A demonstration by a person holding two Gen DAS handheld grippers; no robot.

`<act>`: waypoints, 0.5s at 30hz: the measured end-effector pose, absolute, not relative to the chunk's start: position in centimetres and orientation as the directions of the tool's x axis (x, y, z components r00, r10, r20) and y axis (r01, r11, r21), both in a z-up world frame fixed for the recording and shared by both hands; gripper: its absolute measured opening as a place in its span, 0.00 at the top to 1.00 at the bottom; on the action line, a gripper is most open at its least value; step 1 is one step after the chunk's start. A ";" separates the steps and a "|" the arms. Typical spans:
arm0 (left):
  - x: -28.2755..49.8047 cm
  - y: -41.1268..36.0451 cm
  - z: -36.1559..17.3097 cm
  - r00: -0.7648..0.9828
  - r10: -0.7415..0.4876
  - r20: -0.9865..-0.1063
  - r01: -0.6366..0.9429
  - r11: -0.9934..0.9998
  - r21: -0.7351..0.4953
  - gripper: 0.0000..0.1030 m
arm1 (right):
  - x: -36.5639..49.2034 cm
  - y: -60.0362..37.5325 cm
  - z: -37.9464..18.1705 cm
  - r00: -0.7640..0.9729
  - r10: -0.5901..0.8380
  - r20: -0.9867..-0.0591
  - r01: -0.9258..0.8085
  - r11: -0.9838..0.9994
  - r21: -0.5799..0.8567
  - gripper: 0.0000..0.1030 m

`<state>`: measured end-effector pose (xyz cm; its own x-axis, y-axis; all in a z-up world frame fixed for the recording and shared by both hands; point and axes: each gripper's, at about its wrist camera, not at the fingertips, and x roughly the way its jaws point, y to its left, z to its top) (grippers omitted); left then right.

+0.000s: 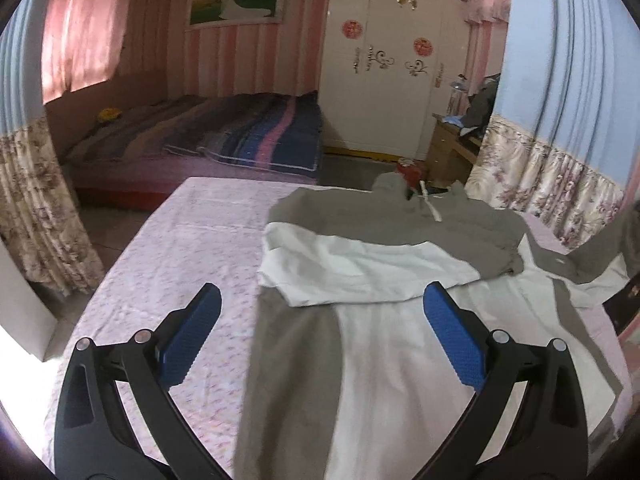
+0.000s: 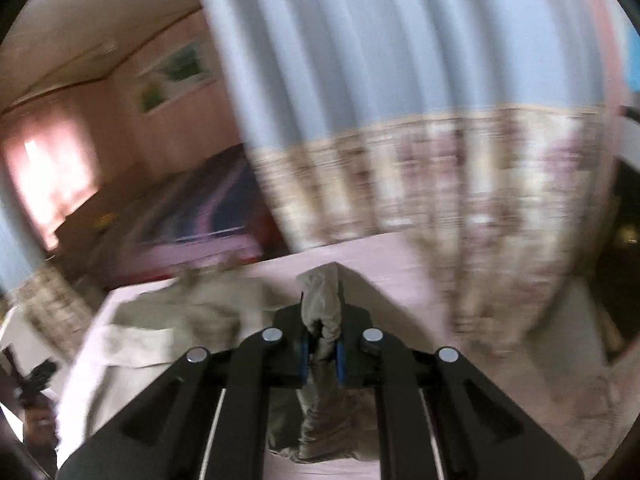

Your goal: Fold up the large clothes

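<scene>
A: What do the jaws have?

B: The right gripper [image 2: 322,354] is clamped on a bunched grey sleeve [image 2: 323,300], raised above the bed [image 1: 180,248]. The left gripper [image 1: 320,332] stands wide, holding nothing, over the hoodie [image 1: 380,280].

A: Progress?

B: Early, I'd judge: one sleeve lies folded across the chest; the other sleeve and the body remain.

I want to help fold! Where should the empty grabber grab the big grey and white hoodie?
Grab the hoodie by its near bottom hem, coming in low from the front edge of the table. The left gripper hovers open just above that flat part. The right gripper already pinches a grey sleeve.
</scene>
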<state>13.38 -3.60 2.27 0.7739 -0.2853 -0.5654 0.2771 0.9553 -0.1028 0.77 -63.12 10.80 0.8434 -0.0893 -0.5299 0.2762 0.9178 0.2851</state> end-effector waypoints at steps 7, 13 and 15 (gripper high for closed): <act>15.8 -5.3 2.3 0.770 -0.291 -0.568 0.290 0.952 -0.095 0.03 | 13.5 -45.3 6.2 0.785 0.162 -0.599 0.036 0.952 0.305 0.91; 17.4 -5.1 1.6 0.764 -0.274 -0.584 0.269 0.958 -0.098 0.03 | 20.5 -33.6 3.4 0.740 0.225 -0.634 -0.076 0.964 0.254 0.58; 18.1 -5.3 0.6 0.748 -0.266 -0.608 0.264 0.960 -0.096 0.03 | 21.7 -31.7 2.3 0.716 0.241 -0.656 -0.087 0.962 0.259 0.23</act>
<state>18.06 -5.25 0.61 0.7483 -0.2664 -0.6076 0.2638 0.9598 -0.0959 21.75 -31.67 2.27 0.7156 0.2414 -0.6555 -0.0874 0.9620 0.2588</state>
